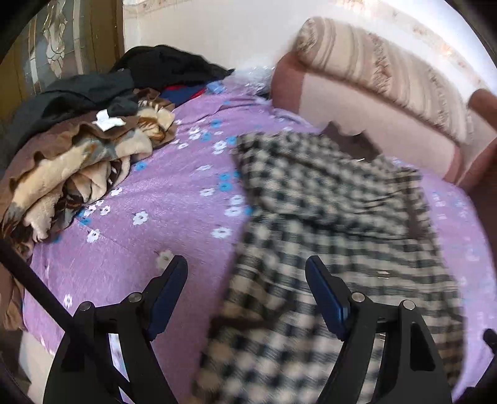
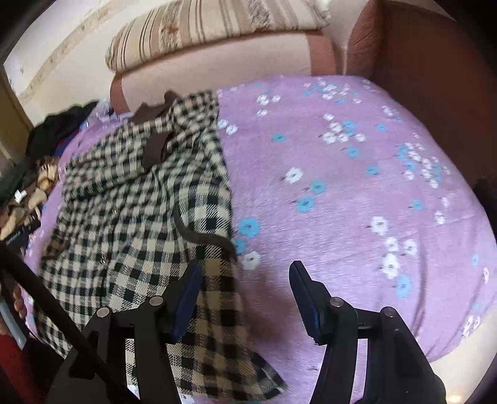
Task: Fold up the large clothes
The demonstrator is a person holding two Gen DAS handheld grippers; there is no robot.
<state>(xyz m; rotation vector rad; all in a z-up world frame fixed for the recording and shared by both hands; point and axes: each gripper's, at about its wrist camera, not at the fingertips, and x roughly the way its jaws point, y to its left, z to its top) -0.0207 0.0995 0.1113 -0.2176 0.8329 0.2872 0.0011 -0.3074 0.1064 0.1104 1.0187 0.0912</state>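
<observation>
Checked fabric is what you are looking at in both views: the black-and-cream checked coat (image 1: 335, 223) (image 2: 139, 199) is lying spread across the purple flowered bedspread (image 1: 174, 192) (image 2: 341, 174), its brown collar (image 2: 155, 143) pointing toward the pink headboard (image 1: 366, 115) (image 2: 217, 74). You are holding the left gripper (image 1: 247, 279) over the coat's near left edge with its fingers spread wide and nothing between them; one blue-padded finger is hanging over bare bedspread, the other over the checks (the left view is motion-blurred, so whether the tips are touching cloth is not clear). You are holding the right gripper (image 2: 245, 282) at the coat's right edge, fingers likewise released and parted, the left finger over the checked hem and the right finger over purple cover. A striped pillow (image 1: 372, 59) (image 2: 211, 28) is resting along the top of the headboard. On the far left side of the bed a brown and beige blanket (image 1: 80, 167) is sitting crumpled, with dark clothes (image 1: 124, 80) piled behind it, well apart from the coat.
</observation>
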